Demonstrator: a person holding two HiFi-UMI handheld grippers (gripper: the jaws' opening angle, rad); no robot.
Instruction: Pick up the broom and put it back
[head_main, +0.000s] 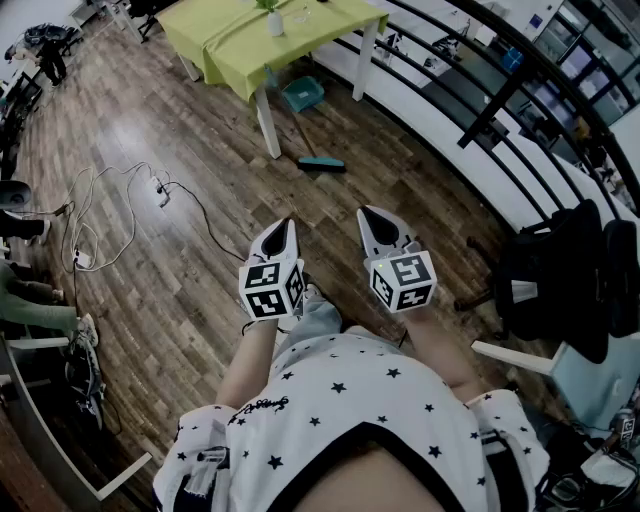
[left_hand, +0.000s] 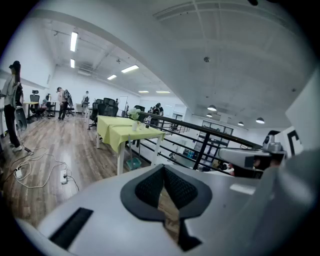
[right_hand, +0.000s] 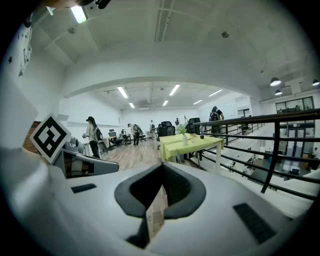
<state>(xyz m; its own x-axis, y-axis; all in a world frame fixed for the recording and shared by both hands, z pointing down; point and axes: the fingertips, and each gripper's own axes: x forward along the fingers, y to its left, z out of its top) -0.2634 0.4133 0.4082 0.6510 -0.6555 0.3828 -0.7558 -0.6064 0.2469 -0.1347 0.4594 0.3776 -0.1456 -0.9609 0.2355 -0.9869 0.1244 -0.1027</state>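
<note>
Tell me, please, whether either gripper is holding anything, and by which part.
Nothing is held. The left gripper and the right gripper are both shut and empty; the broom lies untouched on the floor beside the table leg.

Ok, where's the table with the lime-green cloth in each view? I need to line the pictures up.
Head view: the table with the lime-green cloth is at top centre, cut off by the upper edge.
Left gripper view: the table is left of centre, at mid-height.
Right gripper view: the table is just right of centre, at mid-height.
Shared landmark: the black metal railing, to the table's right in all three.
</note>
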